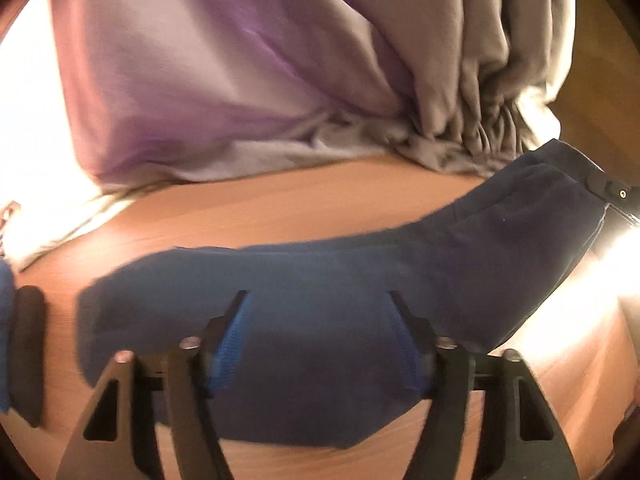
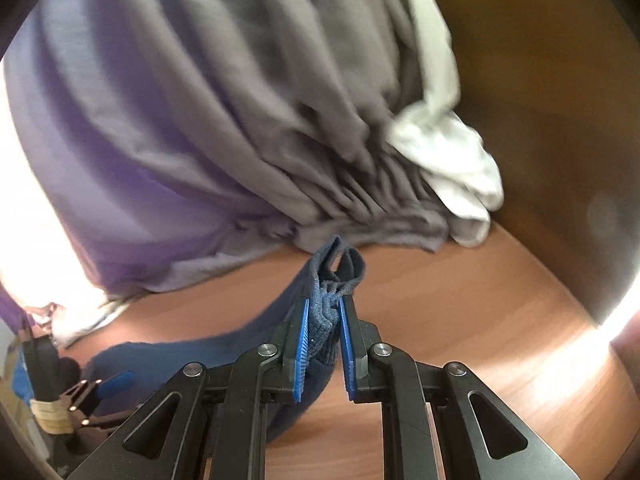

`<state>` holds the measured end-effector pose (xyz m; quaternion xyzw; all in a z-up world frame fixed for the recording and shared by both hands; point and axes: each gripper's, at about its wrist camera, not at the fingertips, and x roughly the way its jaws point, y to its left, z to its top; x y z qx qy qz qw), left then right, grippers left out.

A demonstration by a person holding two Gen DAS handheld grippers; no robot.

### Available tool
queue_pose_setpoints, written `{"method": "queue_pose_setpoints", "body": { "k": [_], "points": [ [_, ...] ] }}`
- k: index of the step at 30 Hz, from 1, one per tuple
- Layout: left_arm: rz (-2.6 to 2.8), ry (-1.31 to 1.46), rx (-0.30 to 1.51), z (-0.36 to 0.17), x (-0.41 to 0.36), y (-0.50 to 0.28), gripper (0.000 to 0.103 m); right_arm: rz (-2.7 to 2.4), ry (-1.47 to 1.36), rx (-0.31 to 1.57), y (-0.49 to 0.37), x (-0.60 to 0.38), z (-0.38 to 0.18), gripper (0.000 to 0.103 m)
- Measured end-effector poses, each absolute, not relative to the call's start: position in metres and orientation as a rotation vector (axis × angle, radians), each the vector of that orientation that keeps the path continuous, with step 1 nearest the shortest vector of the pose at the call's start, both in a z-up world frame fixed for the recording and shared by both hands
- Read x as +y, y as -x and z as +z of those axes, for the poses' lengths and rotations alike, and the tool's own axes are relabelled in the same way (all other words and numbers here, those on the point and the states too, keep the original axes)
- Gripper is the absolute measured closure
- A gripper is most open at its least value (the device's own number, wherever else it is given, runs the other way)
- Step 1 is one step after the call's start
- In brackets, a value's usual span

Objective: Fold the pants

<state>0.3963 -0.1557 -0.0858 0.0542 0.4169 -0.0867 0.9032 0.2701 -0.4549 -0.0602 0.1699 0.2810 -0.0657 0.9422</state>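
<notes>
Progress looks roughly midway, judged from how the cloth lies. At the far left of the left wrist view, a dark rounded object (image 1: 28, 354) stands on the wooden table (image 1: 280, 204); what it is I cannot tell. Moving right, the navy pants (image 1: 320, 280) stretch as a long, narrowed band from lower left up toward the right edge, apparently already doubled lengthwise. The left gripper (image 1: 318, 300) hangs over the middle of that band with its jaws wide apart, gripping nothing. At the right edge, the right gripper (image 1: 612, 192) meets the far end of the pants.

In the right wrist view, the right gripper (image 2: 324, 308) is closed on a bunched edge of the pants (image 2: 320, 320), lifted off the table (image 2: 460, 320). A pile of grey and purple fabric (image 2: 200, 120) fills the upper frame behind. Folding end over end seems to remain.
</notes>
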Motion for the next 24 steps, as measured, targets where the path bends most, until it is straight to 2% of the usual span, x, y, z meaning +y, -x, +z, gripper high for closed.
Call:
{"method": "queue_pose_setpoints", "body": {
  "k": [2,4,5,7,9,24],
  "points": [
    [-0.170,-0.109,0.859,-0.078,-0.140,-0.392,0.052,-0.104,-0.331,0.548,-0.271,-0.440,-0.049,0.087],
    [-0.167,-0.110,0.846,-0.071,-0.120,-0.386,0.066,-0.077,-0.311,0.525,-0.271,-0.423,-0.040,0.087],
    [-0.160,-0.122,0.848,-0.071,-0.112,-0.384,0.068,-0.065,-0.297,0.512,-0.271,-0.413,-0.034,0.087],
    [-0.153,-0.134,0.852,-0.073,-0.098,-0.381,0.080,-0.040,-0.284,0.495,-0.272,-0.397,-0.024,0.087],
    [-0.149,-0.142,0.869,-0.076,-0.076,-0.379,0.084,-0.027,-0.263,0.477,-0.273,-0.379,-0.016,0.087],
    [-0.207,-0.177,0.941,-0.105,0.018,-0.389,0.092,0.020,-0.174,0.427,-0.279,-0.258,0.000,0.087]
  ]
}}
